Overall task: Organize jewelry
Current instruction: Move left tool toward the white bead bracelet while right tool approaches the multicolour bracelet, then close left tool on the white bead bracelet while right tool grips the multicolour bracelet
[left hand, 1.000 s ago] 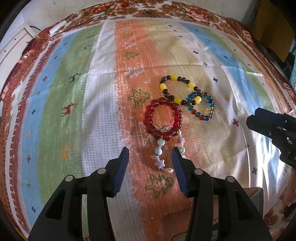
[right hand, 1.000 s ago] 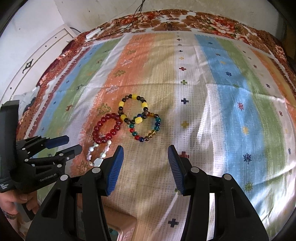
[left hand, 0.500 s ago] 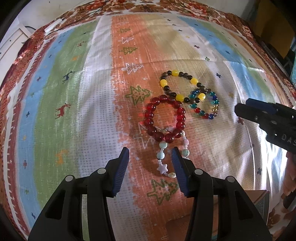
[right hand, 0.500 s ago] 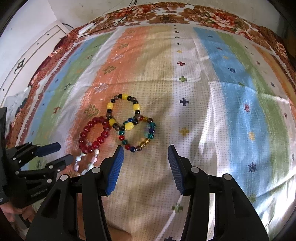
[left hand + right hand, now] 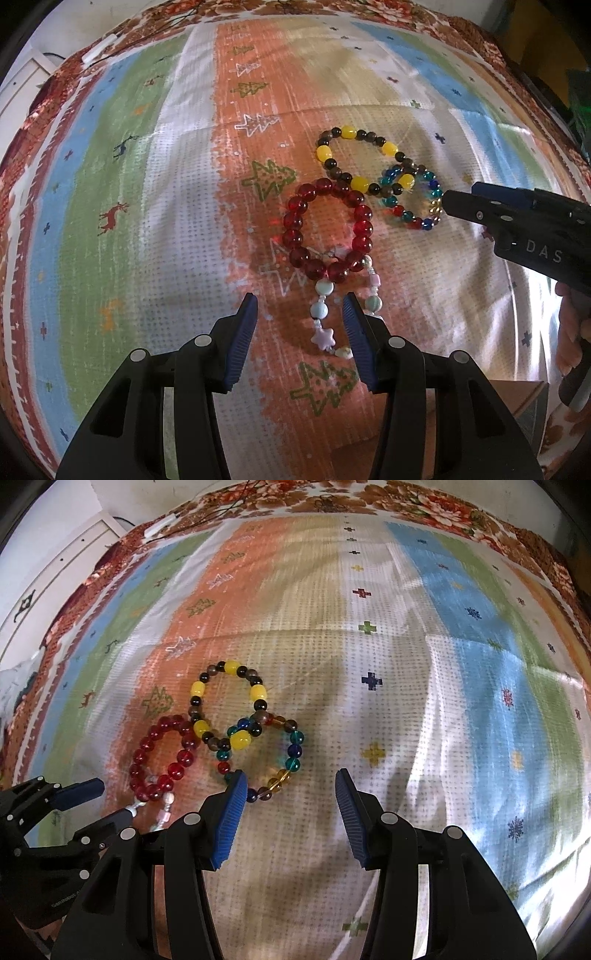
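Both grippers point steeply downward. The left gripper (image 5: pixel 298 311) has its jaws parted with nothing pressed between the pads. The right gripper (image 5: pixel 289 788) likewise has its jaws apart and empty, a hand (image 5: pixel 570 332) gripping its handle.

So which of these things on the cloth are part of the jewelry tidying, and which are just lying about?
Part of the job:
- red bead bracelet
- yellow and dark bead bracelet
- multicoloured glass bead bracelet
- pale bead strand with a star charm
- left gripper and right gripper, both open

Just lying about:
- striped patterned cloth
- white cable at the far edge
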`<state>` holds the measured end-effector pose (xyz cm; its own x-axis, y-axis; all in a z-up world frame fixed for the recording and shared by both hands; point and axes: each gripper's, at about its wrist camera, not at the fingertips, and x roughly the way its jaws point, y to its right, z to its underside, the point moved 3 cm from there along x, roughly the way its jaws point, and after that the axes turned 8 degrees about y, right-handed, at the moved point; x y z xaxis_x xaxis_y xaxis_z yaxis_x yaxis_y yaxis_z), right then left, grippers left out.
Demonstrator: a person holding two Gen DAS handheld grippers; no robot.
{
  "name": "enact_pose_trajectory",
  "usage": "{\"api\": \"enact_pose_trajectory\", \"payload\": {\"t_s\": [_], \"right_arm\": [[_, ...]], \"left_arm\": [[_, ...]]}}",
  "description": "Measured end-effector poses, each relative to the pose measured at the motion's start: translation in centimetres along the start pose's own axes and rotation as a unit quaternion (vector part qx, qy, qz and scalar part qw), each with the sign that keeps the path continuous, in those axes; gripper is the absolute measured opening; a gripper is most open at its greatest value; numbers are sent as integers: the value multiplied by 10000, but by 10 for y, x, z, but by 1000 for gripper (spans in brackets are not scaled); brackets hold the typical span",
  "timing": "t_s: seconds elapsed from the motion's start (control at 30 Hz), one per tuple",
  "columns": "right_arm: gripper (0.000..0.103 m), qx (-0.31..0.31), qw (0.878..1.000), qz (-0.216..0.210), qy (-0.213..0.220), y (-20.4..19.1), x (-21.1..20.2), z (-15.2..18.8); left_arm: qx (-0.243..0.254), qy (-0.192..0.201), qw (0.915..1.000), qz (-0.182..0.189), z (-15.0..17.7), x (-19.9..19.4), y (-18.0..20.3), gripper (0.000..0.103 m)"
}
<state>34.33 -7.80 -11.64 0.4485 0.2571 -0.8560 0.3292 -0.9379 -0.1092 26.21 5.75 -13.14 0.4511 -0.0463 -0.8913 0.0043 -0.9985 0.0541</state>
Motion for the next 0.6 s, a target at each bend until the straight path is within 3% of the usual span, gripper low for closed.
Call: {"api": "enact_pose_trajectory", "payload": {"t_s": [0.6], "right_arm": [[50, 6, 9997, 186, -147, -3, 26, -6]], "left_arm": [[71, -115, 9998, 116, 3, 10, -3, 48]]}}
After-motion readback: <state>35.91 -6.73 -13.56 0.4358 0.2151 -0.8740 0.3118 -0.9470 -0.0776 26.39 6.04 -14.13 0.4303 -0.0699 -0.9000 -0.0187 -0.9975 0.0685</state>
